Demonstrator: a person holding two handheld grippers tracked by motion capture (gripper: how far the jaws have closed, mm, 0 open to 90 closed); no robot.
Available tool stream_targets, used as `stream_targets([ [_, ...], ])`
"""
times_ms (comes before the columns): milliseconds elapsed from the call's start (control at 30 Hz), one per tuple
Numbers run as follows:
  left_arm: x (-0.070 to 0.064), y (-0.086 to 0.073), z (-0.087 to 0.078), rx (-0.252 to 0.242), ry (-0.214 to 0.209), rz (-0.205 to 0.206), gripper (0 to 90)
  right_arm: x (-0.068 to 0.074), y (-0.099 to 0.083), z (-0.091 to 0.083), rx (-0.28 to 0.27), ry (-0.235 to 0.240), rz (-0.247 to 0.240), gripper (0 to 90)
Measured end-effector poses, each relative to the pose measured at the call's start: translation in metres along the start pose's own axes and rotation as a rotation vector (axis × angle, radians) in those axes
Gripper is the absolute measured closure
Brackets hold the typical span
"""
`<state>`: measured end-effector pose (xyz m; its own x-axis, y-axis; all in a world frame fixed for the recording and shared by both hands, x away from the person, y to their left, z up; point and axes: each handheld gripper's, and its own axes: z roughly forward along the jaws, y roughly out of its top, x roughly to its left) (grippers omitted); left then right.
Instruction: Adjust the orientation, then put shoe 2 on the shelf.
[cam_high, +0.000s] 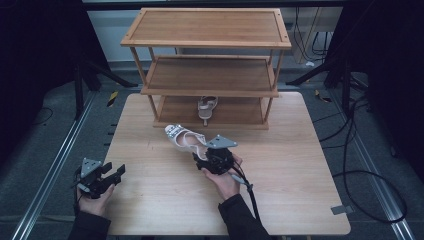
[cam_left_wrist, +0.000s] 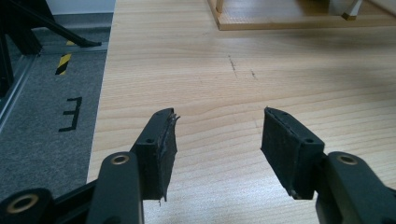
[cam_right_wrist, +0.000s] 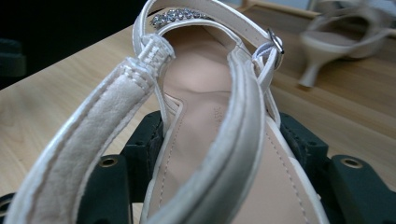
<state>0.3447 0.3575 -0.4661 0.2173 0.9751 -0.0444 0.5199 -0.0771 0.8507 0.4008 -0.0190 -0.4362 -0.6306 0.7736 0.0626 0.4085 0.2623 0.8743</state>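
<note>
A white heeled sandal (cam_high: 183, 138) with a jewelled toe strap lies mid-table, toe pointing back-left. My right gripper (cam_high: 204, 156) is shut on its heel end; in the right gripper view the sandal (cam_right_wrist: 205, 121) fills the space between the two jaws, its ankle strap looping in front. A matching sandal (cam_high: 206, 108) stands on the bottom shelf of the wooden rack (cam_high: 207, 75), also seen blurred as the second sandal (cam_right_wrist: 341, 39). My left gripper (cam_high: 114, 175) rests near the table's left edge, open, with bare table between its fingers (cam_left_wrist: 161, 144).
The three-tier rack stands at the table's (cam_high: 150, 200) back edge. Cables trail on the floor at the right. Black stands flank the table. Yellow-black tape marks (cam_left_wrist: 64, 64) sit on the grey floor at left.
</note>
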Motion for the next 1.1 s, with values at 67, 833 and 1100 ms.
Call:
stream_targets([
  [67,0.001,0.0,0.0,0.003,0.002,0.0,43.7,-0.01,-0.001,-0.008,-0.012,-0.018,0.019,41.4],
  [833,-0.004,0.002,0.003,0.009,-0.005,0.0,43.8,-0.12,0.013,-0.032,-0.066,-0.28,0.173,41.4],
  [1100,-0.005,0.002,0.007,0.018,-0.009,0.006,43.8,-0.147,0.006,0.009,-0.039,-0.348,0.243,41.3],
])
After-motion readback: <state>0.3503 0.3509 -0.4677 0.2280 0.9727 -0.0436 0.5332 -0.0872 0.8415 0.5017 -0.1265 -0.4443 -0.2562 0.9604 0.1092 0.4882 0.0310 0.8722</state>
